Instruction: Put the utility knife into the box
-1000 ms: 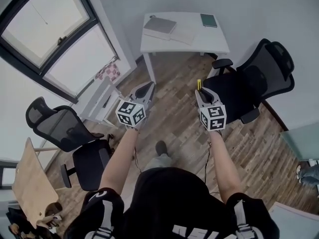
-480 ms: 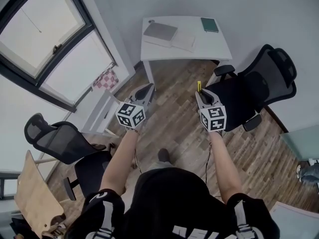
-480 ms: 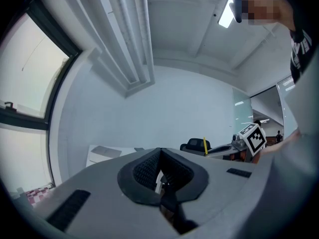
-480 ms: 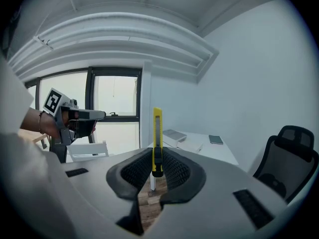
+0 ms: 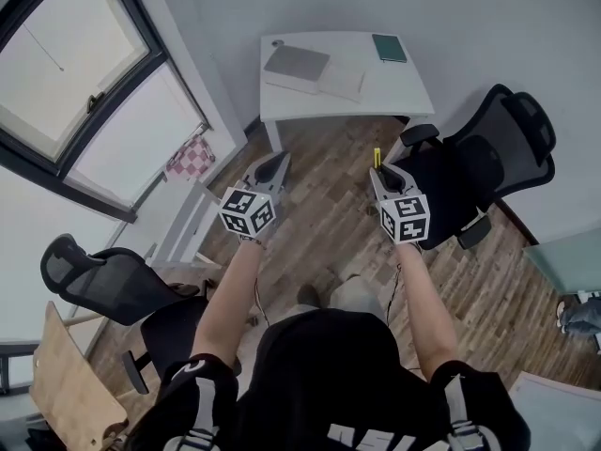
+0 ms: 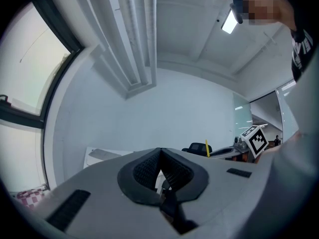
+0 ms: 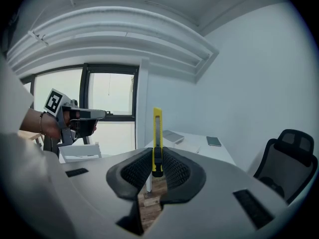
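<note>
A white desk (image 5: 394,87) is being faced across the wooden floor (image 5: 329,219), with a black office chair (image 5: 488,153) standing just beside it. The left claw (image 6: 160,152) is being held closed with nothing in it. The right claw (image 7: 157,156) is being pressed onto the yellow utility knife (image 7: 157,126), which is being carried upright in the air, well apart from the desk.

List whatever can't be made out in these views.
- Box: none identifiable; the grey flat item on the white table is too small in the head view.
- The utility knife: lower end hidden between the right gripper's pads, right gripper view; whether its blade is out, too small.
</note>
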A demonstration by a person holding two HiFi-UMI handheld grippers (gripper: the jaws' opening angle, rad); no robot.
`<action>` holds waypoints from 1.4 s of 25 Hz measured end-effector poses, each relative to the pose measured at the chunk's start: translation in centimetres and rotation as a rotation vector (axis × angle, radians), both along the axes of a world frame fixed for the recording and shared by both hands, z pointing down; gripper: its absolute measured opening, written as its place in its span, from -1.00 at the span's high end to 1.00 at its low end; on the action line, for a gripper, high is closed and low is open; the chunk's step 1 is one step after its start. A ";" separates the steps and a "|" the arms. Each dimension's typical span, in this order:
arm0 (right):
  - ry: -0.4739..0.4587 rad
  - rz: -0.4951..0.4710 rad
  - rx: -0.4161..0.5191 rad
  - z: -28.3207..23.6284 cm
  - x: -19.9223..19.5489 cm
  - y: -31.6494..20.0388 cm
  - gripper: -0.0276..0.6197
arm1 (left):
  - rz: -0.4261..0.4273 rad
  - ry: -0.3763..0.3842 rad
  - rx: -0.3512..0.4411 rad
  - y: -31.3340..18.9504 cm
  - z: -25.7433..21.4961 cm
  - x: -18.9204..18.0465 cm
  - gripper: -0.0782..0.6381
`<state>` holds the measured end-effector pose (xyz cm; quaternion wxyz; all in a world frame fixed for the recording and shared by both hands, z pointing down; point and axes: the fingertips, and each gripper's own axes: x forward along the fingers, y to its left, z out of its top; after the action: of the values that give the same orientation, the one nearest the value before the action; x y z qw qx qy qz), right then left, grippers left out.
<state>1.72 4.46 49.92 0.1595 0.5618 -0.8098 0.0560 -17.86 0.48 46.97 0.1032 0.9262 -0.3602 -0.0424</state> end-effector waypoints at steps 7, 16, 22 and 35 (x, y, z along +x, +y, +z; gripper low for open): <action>0.003 -0.028 -0.001 0.9 0.8 -5.1 0.69 | -0.030 -0.005 -0.004 -4.3 1.0 0.5 0.71; -0.005 -0.067 -0.004 1.9 3.5 -16.0 0.69 | -0.070 -0.033 0.010 -13.9 1.7 2.7 0.71; -0.009 -0.087 -0.029 2.3 6.6 -23.5 0.69 | -0.091 -0.047 -0.010 -20.7 2.1 5.5 0.71; -0.021 -0.136 -0.065 4.0 12.5 -33.0 0.69 | -0.131 -0.080 -0.035 -29.5 3.0 11.3 0.71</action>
<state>14.20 -28.55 53.96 0.1725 0.4992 -0.8456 0.0772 -6.57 -28.98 49.98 0.1021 0.8995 -0.4248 -0.0057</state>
